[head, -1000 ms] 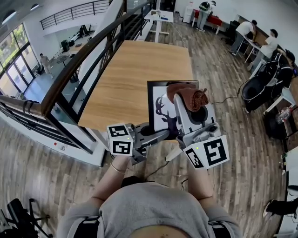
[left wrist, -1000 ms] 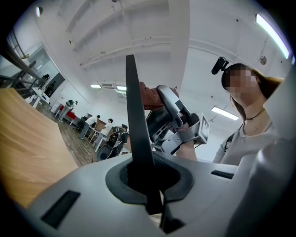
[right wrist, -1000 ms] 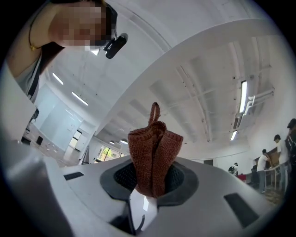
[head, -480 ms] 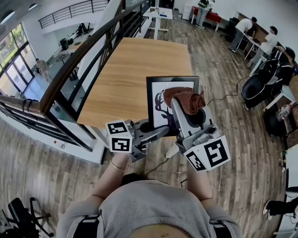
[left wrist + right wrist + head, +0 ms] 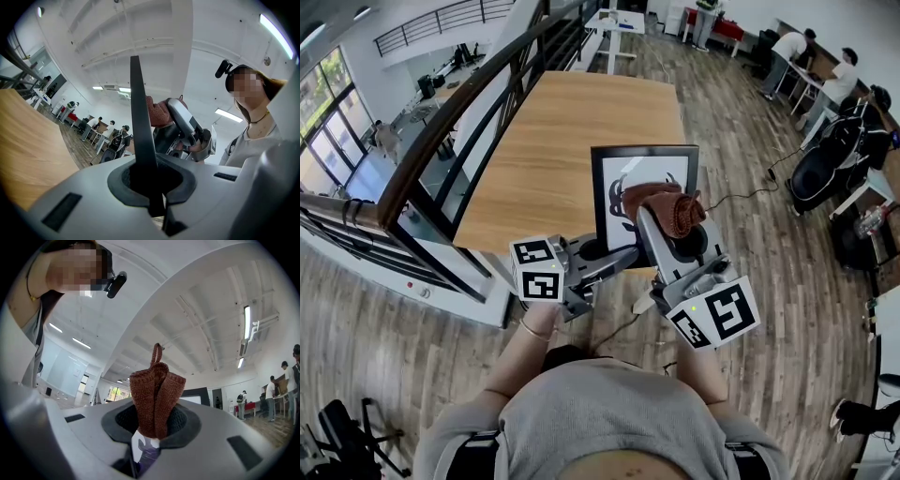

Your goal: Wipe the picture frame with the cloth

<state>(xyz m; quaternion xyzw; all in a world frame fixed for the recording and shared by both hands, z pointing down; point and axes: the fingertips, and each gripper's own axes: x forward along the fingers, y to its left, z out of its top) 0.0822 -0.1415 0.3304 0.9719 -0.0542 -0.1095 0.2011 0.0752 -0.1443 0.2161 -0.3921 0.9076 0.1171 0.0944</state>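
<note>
Both clenched: left gripper (image 5: 149, 187) on frame (image 5: 642, 150), lower centre, right gripper (image 5: 150, 430) on cloth (image 5: 675, 208); risks prying frame loose by overpressing

A long table (image 5: 562, 141) with a pale wooden top ran away from the person, its left side along a dark railing (image 5: 469, 115). It stood on a plank floor (image 5: 787, 262). The frame (image 5: 614, 175) rose over the table's near end; whether it touched the wood could not be told. On the floor to the right lay a thin cable (image 5: 738, 197), with a black chair (image 5: 821, 174) beyond it. A white desk (image 5: 614, 23) stood past the far end.
</note>
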